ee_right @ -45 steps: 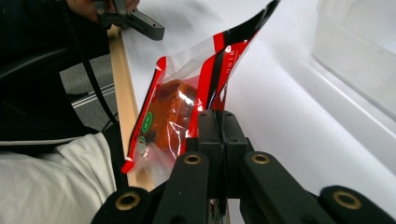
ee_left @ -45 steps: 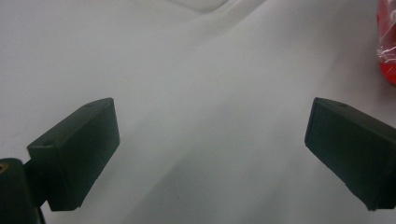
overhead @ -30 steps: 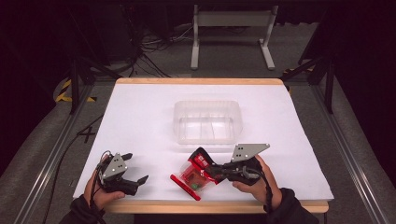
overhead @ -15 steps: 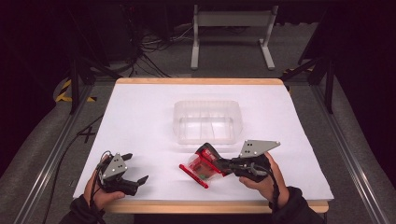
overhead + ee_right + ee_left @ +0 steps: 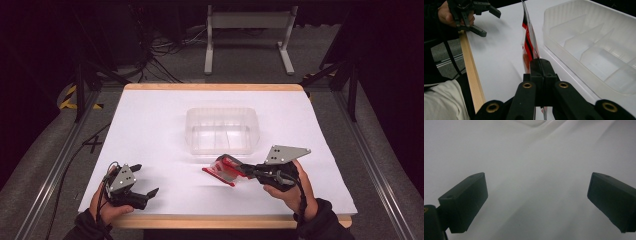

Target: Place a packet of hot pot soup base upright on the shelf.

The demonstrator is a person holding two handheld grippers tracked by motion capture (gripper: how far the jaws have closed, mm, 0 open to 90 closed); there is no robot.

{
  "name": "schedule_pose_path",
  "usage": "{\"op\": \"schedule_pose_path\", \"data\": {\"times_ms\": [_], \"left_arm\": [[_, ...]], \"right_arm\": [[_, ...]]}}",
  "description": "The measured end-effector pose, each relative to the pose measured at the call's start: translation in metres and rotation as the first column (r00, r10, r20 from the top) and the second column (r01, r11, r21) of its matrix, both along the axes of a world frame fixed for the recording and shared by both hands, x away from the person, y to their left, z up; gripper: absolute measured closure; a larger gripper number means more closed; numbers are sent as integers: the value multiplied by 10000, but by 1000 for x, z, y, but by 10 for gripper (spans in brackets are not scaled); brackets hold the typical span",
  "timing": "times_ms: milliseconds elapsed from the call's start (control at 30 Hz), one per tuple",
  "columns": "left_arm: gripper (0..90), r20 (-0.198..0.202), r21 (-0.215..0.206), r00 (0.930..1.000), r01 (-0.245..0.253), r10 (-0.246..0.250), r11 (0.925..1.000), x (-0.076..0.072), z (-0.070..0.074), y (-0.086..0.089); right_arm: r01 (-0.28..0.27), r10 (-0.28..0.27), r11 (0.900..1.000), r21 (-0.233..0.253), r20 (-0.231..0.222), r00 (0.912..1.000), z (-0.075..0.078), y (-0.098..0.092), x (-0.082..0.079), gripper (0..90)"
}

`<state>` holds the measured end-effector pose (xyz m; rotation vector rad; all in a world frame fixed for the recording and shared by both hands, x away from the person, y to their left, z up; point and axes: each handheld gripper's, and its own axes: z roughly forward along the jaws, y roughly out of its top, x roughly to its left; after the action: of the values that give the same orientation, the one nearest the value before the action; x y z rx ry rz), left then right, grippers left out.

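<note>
Red-and-clear packet pinched in right gripper, just short of clear tray, lying leftward from the hand. Left gripper well apart. Left gripper view: jaws spread, nothing between. Right gripper view: packet edge-on alongside tray.
</note>
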<state>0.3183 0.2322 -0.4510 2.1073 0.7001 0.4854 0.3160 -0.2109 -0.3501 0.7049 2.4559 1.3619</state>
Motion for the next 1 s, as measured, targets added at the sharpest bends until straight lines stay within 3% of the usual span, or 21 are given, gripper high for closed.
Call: {"op": "schedule_pose_path", "data": {"times_ms": [233,467,767,1000], "left_arm": [[36,52,-33,10000,16,-16,10000,-1,1,0],[36,-62,17,10000,66,-66,10000,0,-1,-2],[36,-99,58,9999,74,-74,10000,1,-1,-4],[36,-145,45,9999,68,-68,10000,1,-2,-4]], "right_arm": [[419,-418,9991,-30,117,9991,6,-7,-2,900],[1213,-1215,9926,79,568,9910,20,-21,-1,900],[2399,-2386,9708,-92,718,9685,47,-41,16,900],[3374,-3352,9408,-335,592,9403,57,-44,36,900]]}}
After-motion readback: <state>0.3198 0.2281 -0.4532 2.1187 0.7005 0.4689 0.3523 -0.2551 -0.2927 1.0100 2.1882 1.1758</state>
